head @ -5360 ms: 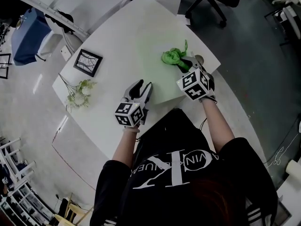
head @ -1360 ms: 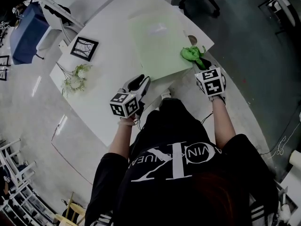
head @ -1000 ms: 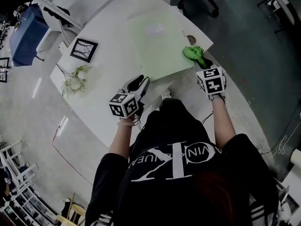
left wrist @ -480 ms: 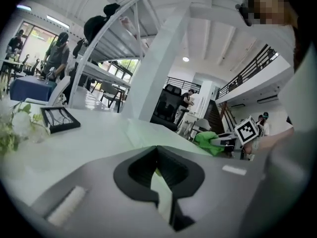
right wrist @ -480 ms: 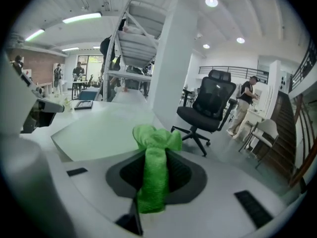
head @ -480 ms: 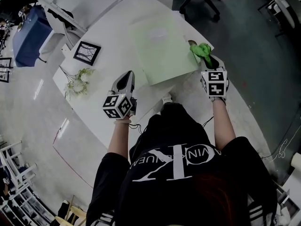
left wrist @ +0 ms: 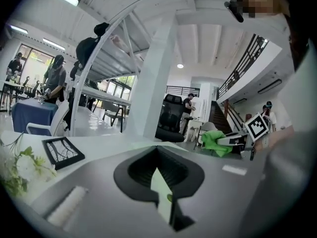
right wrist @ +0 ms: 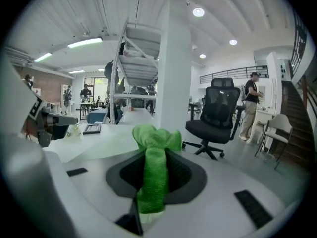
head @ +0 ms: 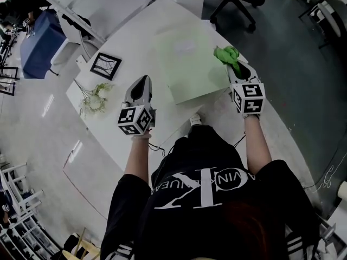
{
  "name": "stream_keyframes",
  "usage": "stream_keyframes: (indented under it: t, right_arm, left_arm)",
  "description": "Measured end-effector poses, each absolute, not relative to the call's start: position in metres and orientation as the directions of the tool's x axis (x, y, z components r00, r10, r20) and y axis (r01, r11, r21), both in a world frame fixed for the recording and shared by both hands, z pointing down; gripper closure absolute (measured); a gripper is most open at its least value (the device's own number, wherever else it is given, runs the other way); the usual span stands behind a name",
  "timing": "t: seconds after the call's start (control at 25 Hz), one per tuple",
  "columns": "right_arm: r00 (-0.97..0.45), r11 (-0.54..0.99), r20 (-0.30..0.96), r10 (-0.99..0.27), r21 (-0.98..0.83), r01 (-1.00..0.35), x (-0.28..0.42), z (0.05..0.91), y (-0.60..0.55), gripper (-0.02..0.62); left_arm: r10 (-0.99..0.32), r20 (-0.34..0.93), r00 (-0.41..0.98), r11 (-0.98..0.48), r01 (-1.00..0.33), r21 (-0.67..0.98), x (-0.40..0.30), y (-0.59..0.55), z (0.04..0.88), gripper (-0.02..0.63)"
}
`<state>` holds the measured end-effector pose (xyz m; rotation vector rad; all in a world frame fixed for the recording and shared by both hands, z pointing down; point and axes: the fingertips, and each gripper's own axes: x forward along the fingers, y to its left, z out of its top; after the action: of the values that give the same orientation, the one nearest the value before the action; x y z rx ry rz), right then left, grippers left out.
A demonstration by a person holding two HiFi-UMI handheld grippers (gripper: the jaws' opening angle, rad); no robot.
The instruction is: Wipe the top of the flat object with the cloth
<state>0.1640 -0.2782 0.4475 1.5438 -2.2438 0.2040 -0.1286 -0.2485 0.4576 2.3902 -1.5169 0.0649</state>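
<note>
A pale green flat sheet point(head: 190, 58) lies on the white table point(head: 135, 42), reaching its near edge. My right gripper point(head: 236, 69) is shut on a bright green cloth point(head: 227, 53), which hangs at the sheet's right edge near the table's right corner. In the right gripper view the cloth point(right wrist: 156, 138) bunches up out of the shut jaws. My left gripper point(head: 142, 82) is shut with nothing in it, over bare table left of the sheet. In the left gripper view its jaws point(left wrist: 158, 151) are together, and the cloth point(left wrist: 215, 142) shows at the far right.
A black picture frame point(head: 105, 65) and a bunch of white flowers point(head: 95, 98) lie at the table's left. A black office chair point(head: 233, 4) stands beyond the table. A white pillar point(right wrist: 173, 68) rises behind it. People stand far off in the room.
My left gripper's jaws have come shut, and it has drawn left, away from the sheet's near corner. The right gripper has carried the cloth farther along the sheet's right edge.
</note>
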Motion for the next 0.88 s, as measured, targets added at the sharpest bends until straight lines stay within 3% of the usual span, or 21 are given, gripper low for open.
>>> stream_keyframes:
  t: [0.88]
  right_arm:
    - [-0.424, 0.467, 0.27, -0.865, 0.123, -0.876, 0.127, 0.388, -0.3, 0.517]
  left_arm:
    - [-0.936, 0.04, 0.349, -0.345, -0.935, 0.083, -0.144, -0.274, 0.381, 0.595]
